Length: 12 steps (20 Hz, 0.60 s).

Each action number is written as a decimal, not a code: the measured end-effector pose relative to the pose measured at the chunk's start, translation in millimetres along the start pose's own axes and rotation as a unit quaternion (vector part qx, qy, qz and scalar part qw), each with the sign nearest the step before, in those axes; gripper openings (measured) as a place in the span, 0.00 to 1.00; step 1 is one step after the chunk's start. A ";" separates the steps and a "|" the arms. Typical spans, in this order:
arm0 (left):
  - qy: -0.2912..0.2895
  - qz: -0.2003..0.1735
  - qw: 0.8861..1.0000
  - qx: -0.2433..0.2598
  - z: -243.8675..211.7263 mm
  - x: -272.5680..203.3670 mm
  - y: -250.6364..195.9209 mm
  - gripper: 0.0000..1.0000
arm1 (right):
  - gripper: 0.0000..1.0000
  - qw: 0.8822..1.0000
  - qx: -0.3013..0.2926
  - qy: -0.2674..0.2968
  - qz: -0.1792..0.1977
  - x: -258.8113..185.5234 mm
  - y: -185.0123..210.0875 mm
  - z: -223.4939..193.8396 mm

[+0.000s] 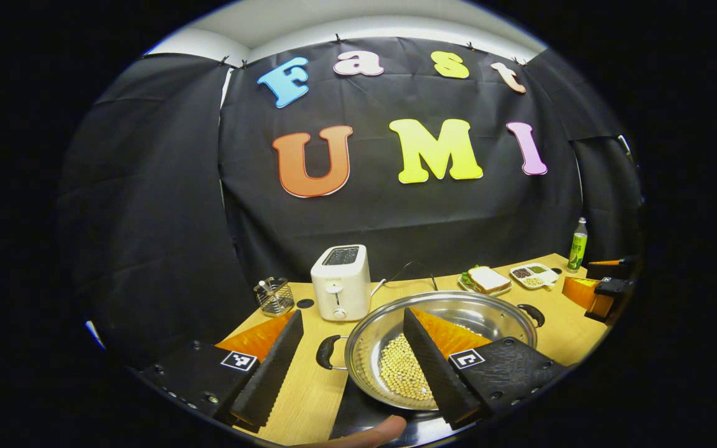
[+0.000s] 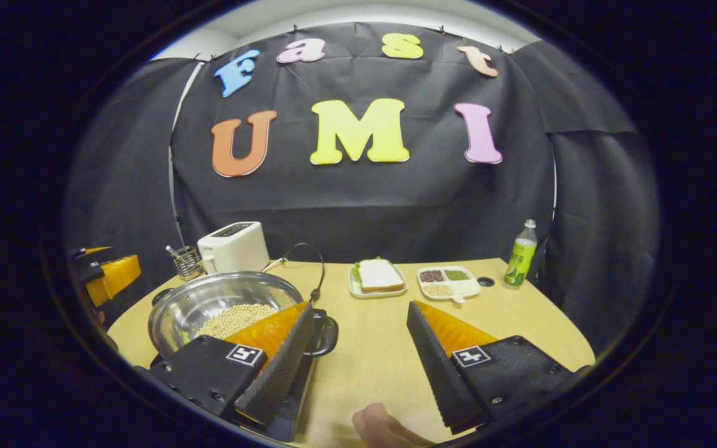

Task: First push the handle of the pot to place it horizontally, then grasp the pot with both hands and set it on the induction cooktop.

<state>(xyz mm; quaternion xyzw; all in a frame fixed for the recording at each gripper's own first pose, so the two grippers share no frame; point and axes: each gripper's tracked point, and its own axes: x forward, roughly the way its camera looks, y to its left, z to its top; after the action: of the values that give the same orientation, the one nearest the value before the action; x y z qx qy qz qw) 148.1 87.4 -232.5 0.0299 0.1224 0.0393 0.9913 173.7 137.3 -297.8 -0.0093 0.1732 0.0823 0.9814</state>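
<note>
A steel pot (image 1: 458, 311) holding soybeans (image 1: 399, 373) stands on the wooden table (image 1: 309, 398), its near side over the dark glossy induction cooktop (image 1: 358, 414). The pot's two black handles point left (image 1: 327, 351) and right (image 1: 533, 314). My left gripper (image 1: 353, 314) is open, with the left handle between its fingers and one finger above the pot's inside. My right gripper (image 2: 360, 305) is open beside the pot (image 2: 209, 298), whose right handle (image 2: 326, 336) lies just inside its left finger. Each gripper also appears far off in the other's view: the right (image 1: 607, 286), the left (image 2: 103, 274).
At the back stand a white toaster (image 1: 340, 289) with its cable, a wire basket (image 1: 273, 295), a plate with a sandwich (image 1: 488, 280), a divided dish of beans (image 1: 533, 275) and a green bottle (image 1: 577, 246). A thumb (image 1: 371, 432) shows at the bottom edge.
</note>
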 end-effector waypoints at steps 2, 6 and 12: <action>-0.021 0.004 1.000 0.000 20.1 -26.1 -2.9 0.96 | 0.95 1.000 0.002 -0.028 -0.008 -29.4 -9.4 14.0; -0.047 -0.019 0.998 -0.028 50.1 -78.3 -20.7 0.96 | 0.95 0.997 0.021 -0.068 -0.022 -87.5 -30.0 39.1; -0.071 -0.027 0.997 -0.034 80.2 -134.9 -33.5 0.96 | 0.96 0.992 0.032 -0.117 -0.036 -175.1 -77.8 74.4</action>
<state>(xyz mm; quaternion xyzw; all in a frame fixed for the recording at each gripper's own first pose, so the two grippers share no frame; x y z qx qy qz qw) 39.7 38.6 -124.8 -0.0045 0.0513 0.0148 0.9986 49.5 36.4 -168.8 0.0259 0.0596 0.0421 0.9970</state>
